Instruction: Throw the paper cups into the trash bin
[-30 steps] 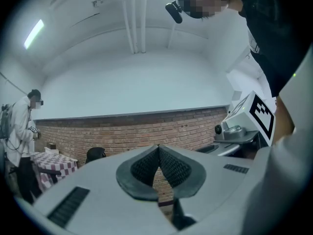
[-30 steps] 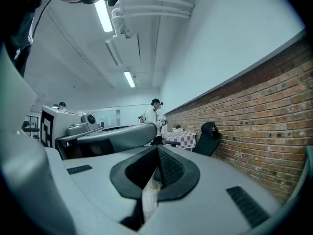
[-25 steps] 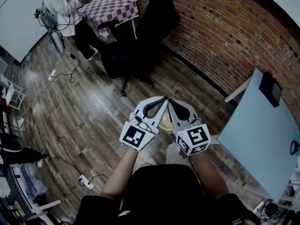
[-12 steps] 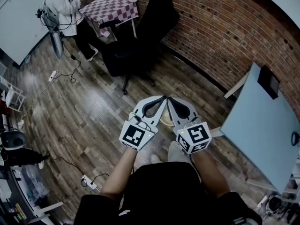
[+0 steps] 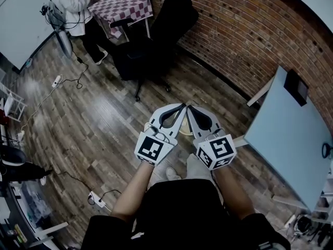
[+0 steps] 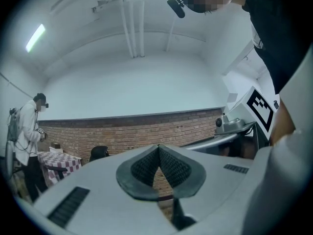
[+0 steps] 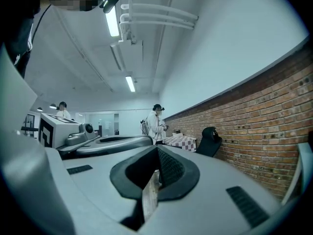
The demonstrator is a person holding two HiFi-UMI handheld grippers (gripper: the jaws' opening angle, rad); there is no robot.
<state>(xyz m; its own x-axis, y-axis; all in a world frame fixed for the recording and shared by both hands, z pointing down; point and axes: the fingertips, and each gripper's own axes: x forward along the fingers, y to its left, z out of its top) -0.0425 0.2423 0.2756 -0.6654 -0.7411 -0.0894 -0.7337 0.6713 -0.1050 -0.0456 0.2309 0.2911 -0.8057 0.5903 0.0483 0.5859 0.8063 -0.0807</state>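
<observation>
I see no paper cup or trash bin that I can name for sure. In the head view my left gripper (image 5: 181, 108) and right gripper (image 5: 190, 109) are held side by side at waist height, tips nearly touching, pointing forward over the wood floor. A pale round thing (image 5: 183, 133) lies on the floor under them, mostly hidden, and I cannot tell what it is. In the left gripper view the left gripper (image 6: 158, 148) has its pads pressed together with nothing between. In the right gripper view the right gripper (image 7: 157, 150) is also shut and empty.
A black office chair (image 5: 156, 40) stands ahead by the brick wall (image 5: 250, 35). Behind it are a checkered table (image 5: 125, 7) and a person in white (image 5: 70, 4). A pale blue table (image 5: 291, 139) is at my right. Cables and a power strip (image 5: 96, 199) lie on the floor at left.
Both grippers stay shut and side by side, shifted only slightly in the head view. The person at the far table has moved a little.
</observation>
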